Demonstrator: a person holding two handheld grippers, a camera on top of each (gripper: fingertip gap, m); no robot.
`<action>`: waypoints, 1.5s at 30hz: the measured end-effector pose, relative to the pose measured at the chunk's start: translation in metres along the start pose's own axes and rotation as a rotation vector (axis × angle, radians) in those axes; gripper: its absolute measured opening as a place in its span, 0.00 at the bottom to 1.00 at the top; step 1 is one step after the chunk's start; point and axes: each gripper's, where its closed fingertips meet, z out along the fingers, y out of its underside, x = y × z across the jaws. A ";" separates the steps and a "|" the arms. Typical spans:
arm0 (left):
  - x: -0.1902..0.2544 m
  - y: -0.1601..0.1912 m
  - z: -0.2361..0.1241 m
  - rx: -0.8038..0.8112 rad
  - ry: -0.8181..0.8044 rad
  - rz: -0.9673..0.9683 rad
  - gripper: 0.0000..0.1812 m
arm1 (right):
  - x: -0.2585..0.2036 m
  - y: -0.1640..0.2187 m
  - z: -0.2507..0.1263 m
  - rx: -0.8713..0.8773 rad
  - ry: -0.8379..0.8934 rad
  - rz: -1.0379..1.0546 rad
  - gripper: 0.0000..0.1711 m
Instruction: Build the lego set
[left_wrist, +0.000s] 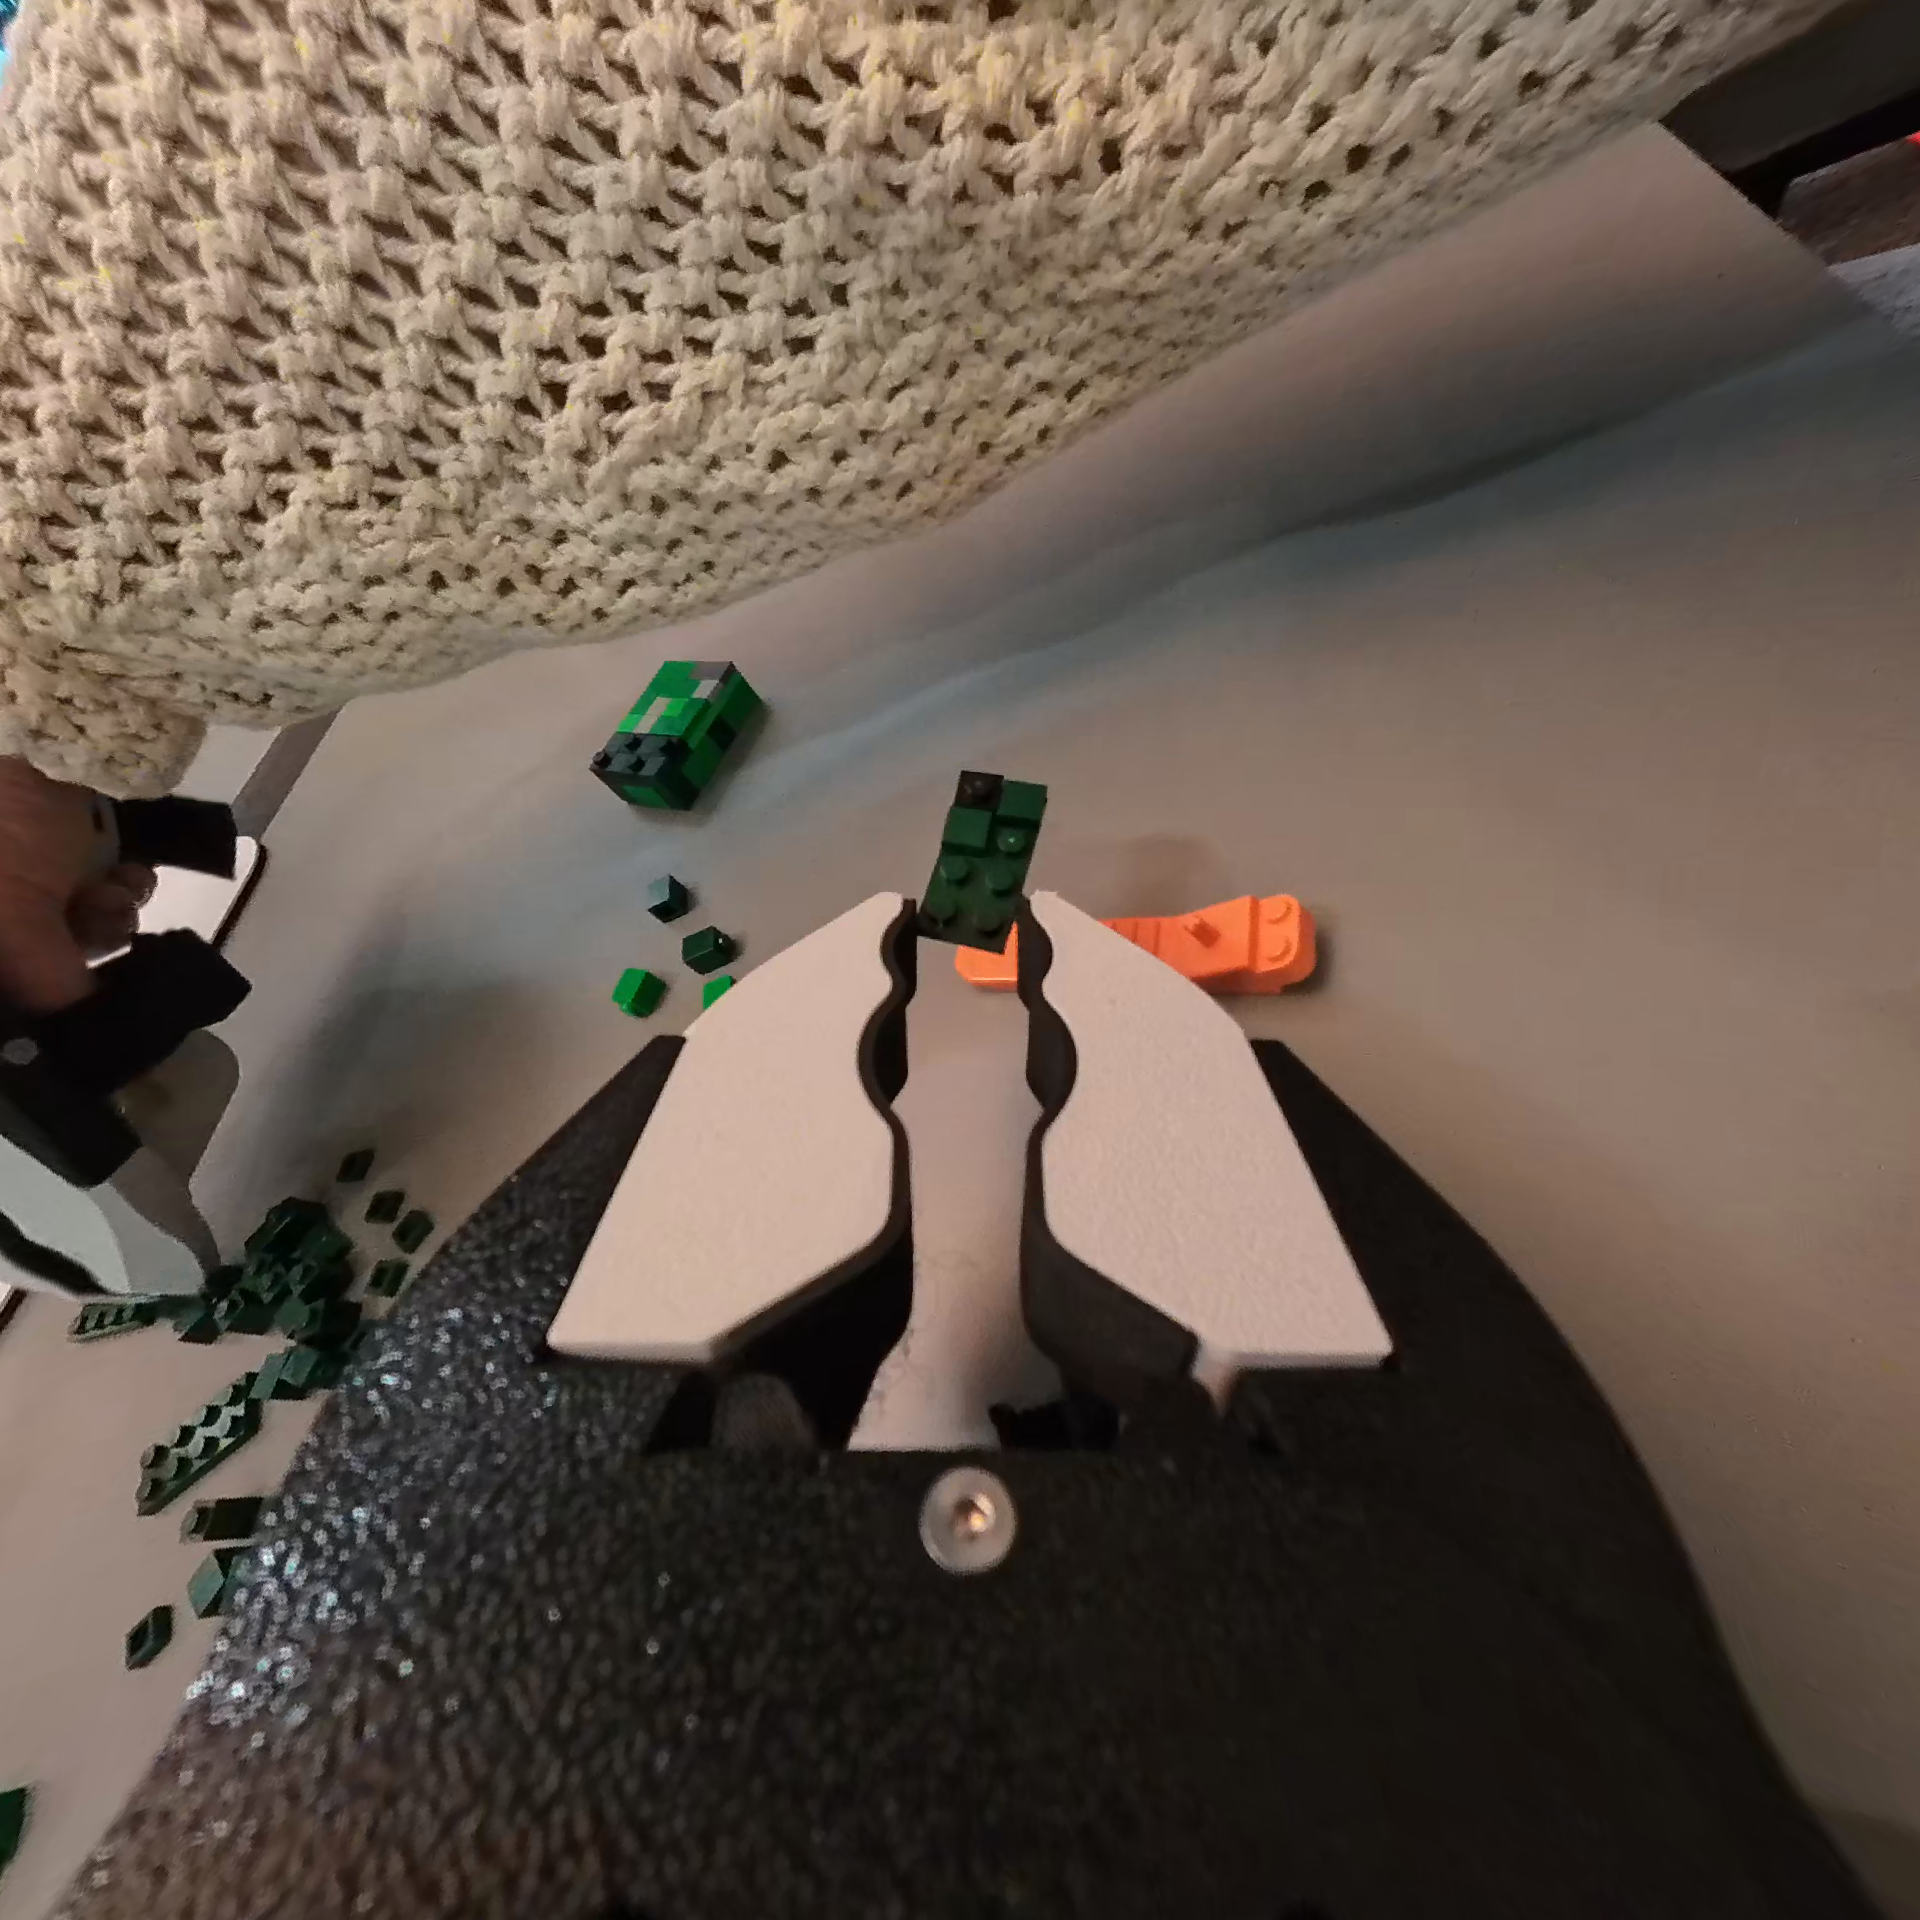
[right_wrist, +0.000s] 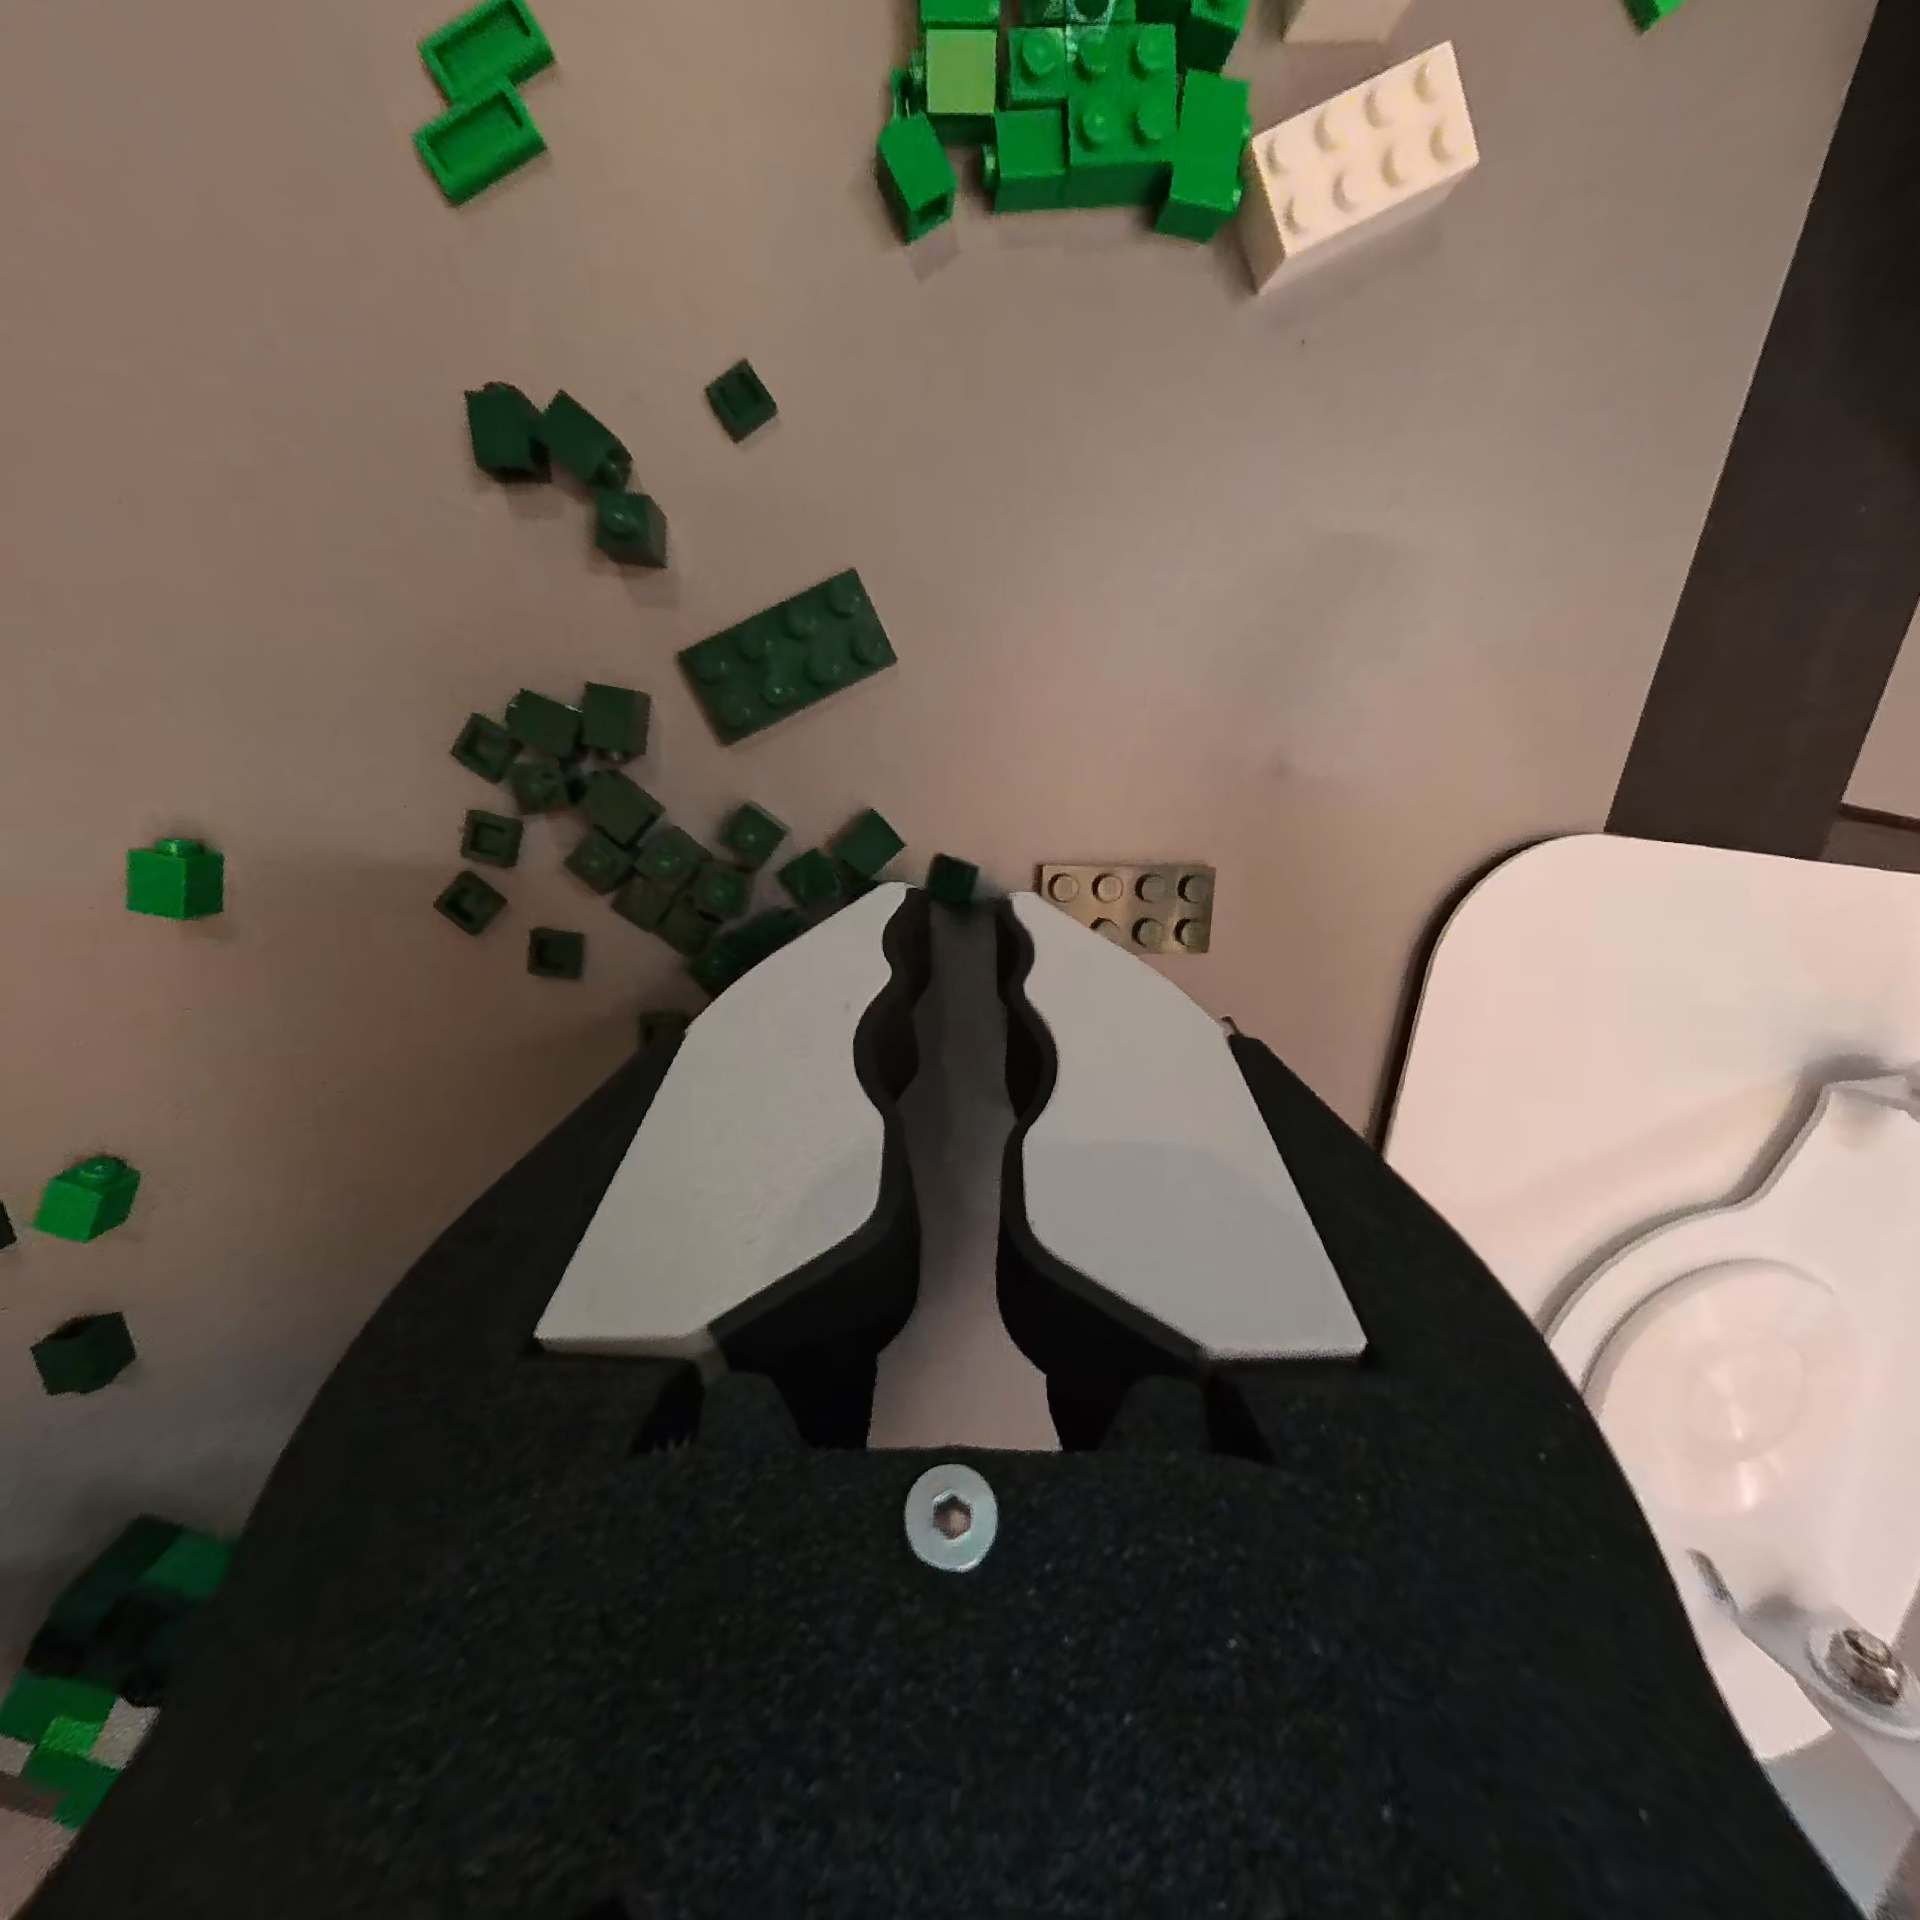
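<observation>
Left gripper: my left gripper (left_wrist: 968, 920) pinches the near end of a dark green studded plate with small dark green and black pieces already on its far end (left_wrist: 982, 862), holding it tilted up above the grey tabletop (left_wrist: 1455, 831).
Right gripper: my right gripper (right_wrist: 958, 902) has its fingers closed in on a small dark green one-stud brick (right_wrist: 951, 881) at the edge of the scattered dark green pile (right_wrist: 644, 842); I judge it gripped, though the contact is partly hidden.
Step in hand: I read this as fetching the next small brick for the plate.
Next move: I need to lift the brick clear, bring it over the plate's bare studs, align it squarely and press down while my left holds firm.
Nearby: a finished green block (left_wrist: 681, 738) and an orange brick separator tool (left_wrist: 1226, 945) lie on the table beyond the plate.
</observation>
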 end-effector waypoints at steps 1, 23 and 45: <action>0.000 0.000 0.000 0.000 0.001 0.000 0.10 | 0.001 0.000 0.000 0.003 -0.004 0.003 0.07; 0.001 0.001 0.000 -0.010 0.008 0.003 0.10 | 0.003 -0.005 0.002 -0.013 -0.012 -0.063 0.06; -0.010 0.007 0.001 -0.050 -0.042 -0.090 0.10 | -0.075 0.020 -0.059 0.161 0.151 0.032 0.04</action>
